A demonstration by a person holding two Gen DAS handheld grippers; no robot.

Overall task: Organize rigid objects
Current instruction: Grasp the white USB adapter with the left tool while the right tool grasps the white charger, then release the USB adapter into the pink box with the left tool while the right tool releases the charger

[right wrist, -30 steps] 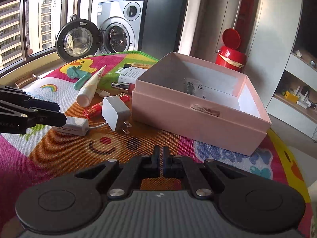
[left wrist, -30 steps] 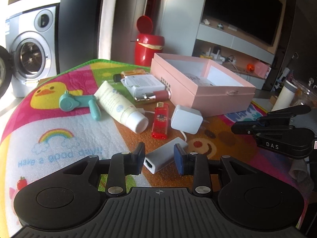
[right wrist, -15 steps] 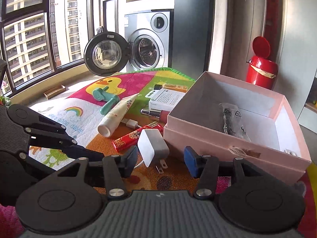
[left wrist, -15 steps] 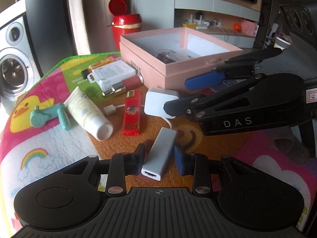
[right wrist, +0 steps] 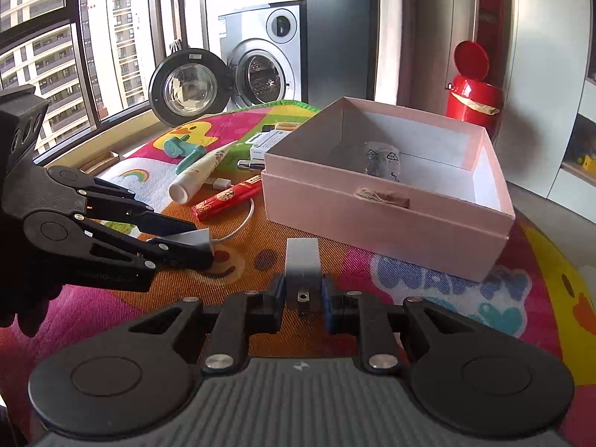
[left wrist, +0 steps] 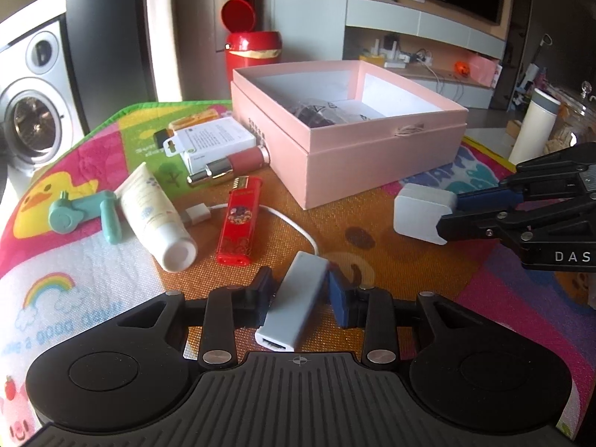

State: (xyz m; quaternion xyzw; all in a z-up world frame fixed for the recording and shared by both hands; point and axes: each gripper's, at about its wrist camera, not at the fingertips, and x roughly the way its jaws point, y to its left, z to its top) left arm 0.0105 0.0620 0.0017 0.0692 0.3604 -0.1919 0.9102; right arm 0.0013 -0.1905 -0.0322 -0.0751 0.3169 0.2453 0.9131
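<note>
The pink box is sitting open at the far side of the play mat, and inside it you're carrying just a crinkled clear packet lying on the white bottom; a bit of twine is hanging on its near wall. Behind it the red bin is standing with its lid flipped up, and what's in there I cannot tell.

Your left gripper is grasping the grey adapter, pads pressing on both its sides, with its white cable trailing back to a plug near the red lighter. Your right gripper is clenched on the white charger, prongs facing the camera, holding it just near of the box and right of the adapter.

Half a second ago that charger was still resting on the mat between your open right jaws; now they're closed on it and it's sitting off to the right, away from the lighter. A second ago the right jaws were shut on nothing. The adapter has been staying in your left grip the whole time.

Left of the box, the cream tube, teal tool, lipstick and white carton are lying where they were.
</note>
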